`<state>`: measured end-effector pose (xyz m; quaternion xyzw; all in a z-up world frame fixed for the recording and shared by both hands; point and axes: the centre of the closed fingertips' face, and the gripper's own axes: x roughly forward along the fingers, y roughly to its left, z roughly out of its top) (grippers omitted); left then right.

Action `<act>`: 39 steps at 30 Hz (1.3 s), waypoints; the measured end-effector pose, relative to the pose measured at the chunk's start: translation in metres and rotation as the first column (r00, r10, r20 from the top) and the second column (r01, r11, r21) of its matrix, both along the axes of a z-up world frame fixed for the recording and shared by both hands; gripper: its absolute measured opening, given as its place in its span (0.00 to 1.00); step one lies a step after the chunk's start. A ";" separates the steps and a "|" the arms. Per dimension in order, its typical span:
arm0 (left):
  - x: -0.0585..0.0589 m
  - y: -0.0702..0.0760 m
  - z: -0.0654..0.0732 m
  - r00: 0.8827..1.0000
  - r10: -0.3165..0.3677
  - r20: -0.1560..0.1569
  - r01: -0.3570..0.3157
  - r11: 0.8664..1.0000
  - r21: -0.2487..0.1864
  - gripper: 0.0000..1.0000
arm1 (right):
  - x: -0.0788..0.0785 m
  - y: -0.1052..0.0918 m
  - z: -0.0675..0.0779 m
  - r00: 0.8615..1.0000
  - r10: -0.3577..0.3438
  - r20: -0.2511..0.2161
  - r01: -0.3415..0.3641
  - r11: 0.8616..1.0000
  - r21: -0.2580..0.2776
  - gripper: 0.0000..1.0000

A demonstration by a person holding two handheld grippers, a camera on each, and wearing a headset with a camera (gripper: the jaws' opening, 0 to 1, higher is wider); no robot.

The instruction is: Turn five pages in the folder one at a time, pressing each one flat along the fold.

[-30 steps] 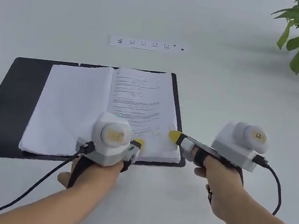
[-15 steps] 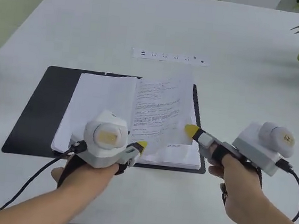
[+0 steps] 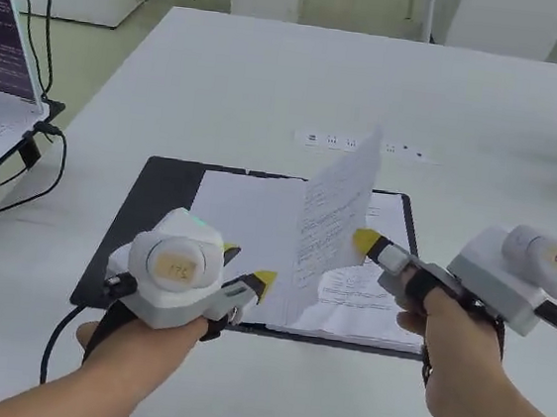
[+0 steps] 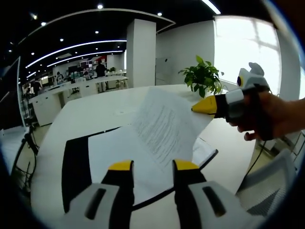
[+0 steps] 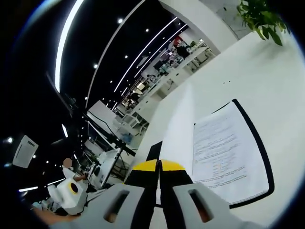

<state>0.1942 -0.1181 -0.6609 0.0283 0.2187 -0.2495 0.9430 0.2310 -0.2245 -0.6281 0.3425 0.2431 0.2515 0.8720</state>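
Page (image 3: pixel 336 210) is standing raised on edge over the open folder (image 3: pixel 161 188), which we are noting lying flat on the white table (image 3: pixel 272 78), the right gripper (image 3: pixel 360 241) pinching that page's outer edge, the left gripper (image 3: pixel 246 267) hovering unclenched, holding nothing, at the folder's near edge.

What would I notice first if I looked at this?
Probably the printed page standing up in the air above the open black folder, in the middle of the white table. The right gripper pinches the page's edge with its yellow tips. The left gripper hovers open near the folder's front edge.
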 end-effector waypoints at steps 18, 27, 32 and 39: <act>-0.015 0.087 0.013 0.995 0.094 0.021 -0.094 0.996 -0.004 0.33 | 0.009 0.124 -0.036 0.978 0.195 -0.072 -0.202 0.974 -0.102 0.00; -0.023 0.117 0.003 0.990 0.141 -0.007 -0.141 0.990 -0.006 0.33 | 0.011 0.174 -0.077 0.954 0.262 -0.146 -0.284 0.945 -0.163 0.00; -0.025 0.128 -0.007 0.987 0.158 -0.032 -0.158 0.987 -0.007 0.34 | 0.010 0.192 -0.106 0.937 0.282 -0.206 -0.322 0.926 -0.197 0.00; -0.025 0.132 -0.018 0.987 0.151 -0.061 -0.152 0.988 0.000 0.34 | 0.006 0.208 -0.137 0.916 0.292 -0.273 -0.348 0.919 -0.186 0.00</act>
